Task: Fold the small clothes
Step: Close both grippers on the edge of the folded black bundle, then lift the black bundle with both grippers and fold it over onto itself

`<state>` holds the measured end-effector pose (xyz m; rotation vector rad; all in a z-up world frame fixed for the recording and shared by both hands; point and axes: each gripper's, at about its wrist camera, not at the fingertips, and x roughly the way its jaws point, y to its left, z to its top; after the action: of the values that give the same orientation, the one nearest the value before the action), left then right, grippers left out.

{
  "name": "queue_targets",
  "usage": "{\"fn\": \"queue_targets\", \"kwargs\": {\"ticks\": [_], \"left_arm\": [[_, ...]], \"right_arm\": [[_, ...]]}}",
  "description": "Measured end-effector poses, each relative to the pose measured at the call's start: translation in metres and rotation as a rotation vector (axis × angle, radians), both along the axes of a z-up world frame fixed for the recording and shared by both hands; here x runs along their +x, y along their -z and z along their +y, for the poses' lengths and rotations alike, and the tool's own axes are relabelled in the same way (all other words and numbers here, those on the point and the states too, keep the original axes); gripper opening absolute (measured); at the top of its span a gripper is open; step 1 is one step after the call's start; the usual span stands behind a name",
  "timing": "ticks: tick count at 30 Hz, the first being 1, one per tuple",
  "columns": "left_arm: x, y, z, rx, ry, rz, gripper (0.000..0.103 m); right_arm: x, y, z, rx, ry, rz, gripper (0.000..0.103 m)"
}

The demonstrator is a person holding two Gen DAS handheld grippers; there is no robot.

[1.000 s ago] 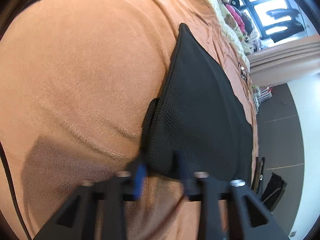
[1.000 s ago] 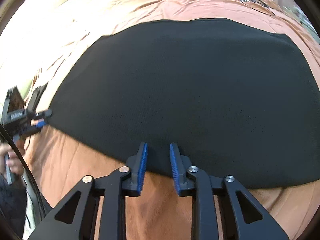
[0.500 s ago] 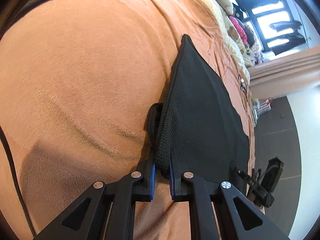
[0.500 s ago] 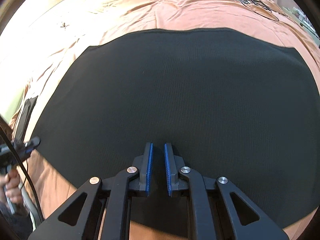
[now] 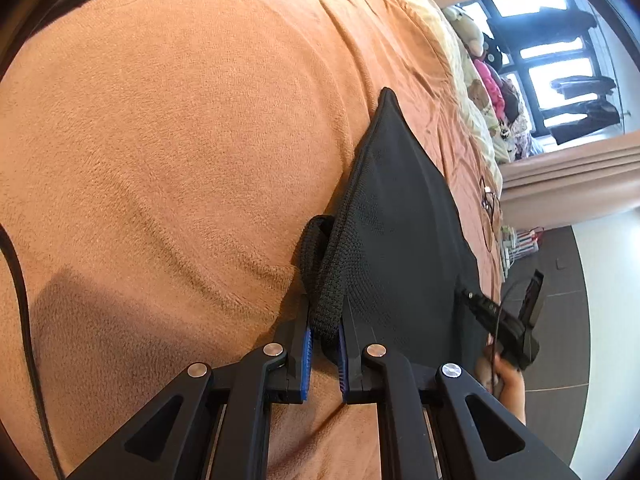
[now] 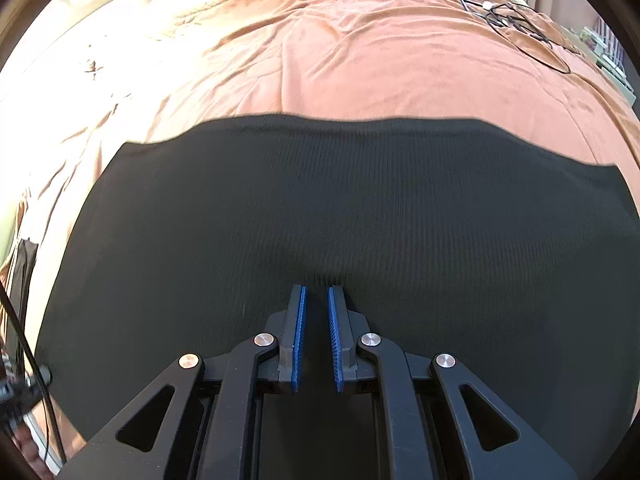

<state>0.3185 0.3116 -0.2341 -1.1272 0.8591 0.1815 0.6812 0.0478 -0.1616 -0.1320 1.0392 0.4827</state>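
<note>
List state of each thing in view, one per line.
left hand-held gripper: shut on the black garment's strap end
right hand-held gripper: fingers close together over the garment's near edge; grip on the fabric cannot be told
black garment: spread flat, unfolded, strap end bunched and lifted
orange blanket: laid over the bed, wrinkled
cable: loose on the blanket

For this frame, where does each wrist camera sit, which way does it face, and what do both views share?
Left wrist: behind the left claw, looking along the black garment edge it pinches; the right claw and holding hand show.
Right wrist: behind the right claw, facing across the garment toward the orange blanket.
Shared: garment, blanket.
</note>
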Motion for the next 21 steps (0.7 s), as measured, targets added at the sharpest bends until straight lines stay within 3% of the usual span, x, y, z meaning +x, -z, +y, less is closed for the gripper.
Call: {"fn": "queue_targets", "kwargs": {"ticks": [8,14,21], "left_arm": [[0.0,-0.005,0.002,-0.015,0.005,-0.006,0.01],[0.004,-0.032,-0.002,-0.025,0.027,-0.083,0.01],[0.025,-0.084,-0.021,0.005,0.097,-0.194,0.01]], "right_arm": [[0.014,0.001,0.015,-0.045,0.009,-0.014,0.008],[-0.021,0.003,-0.001,0.006,-0.046,0.008,0.008],[-0.072,0.019,-0.028,0.086,-0.075,0.062,0.008]]}}
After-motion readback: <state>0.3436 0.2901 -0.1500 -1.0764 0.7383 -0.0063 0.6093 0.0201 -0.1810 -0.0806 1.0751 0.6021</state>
